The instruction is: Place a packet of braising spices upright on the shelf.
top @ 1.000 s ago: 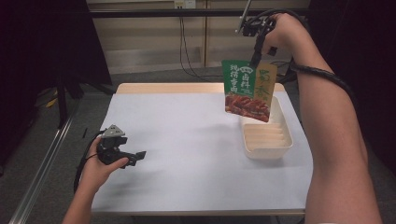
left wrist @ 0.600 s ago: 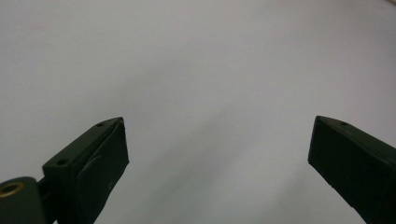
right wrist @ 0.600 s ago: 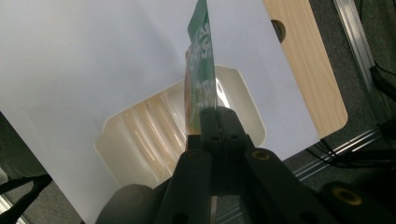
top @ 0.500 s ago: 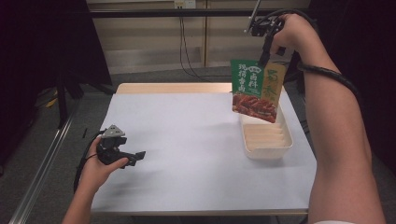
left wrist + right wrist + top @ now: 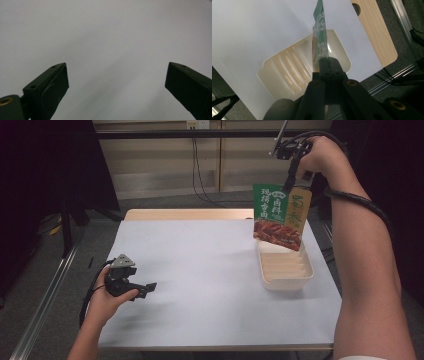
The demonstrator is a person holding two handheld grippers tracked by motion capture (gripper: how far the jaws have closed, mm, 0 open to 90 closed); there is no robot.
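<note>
tray: cream, ribbed, nothing inside, on white surface
packet: hangs above tray
right gripper: clamped on packet top
left gripper: jaws apart, nothing held

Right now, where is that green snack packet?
In the high view the green snack packet hangs at the right rear of the table, pinched by its top edge in the right gripper, in the air just above the cream ridged tray.

The pouch is glossy printed film. The tray is smooth cream plastic. The table has a matt white cover over a wood edge.
</note>
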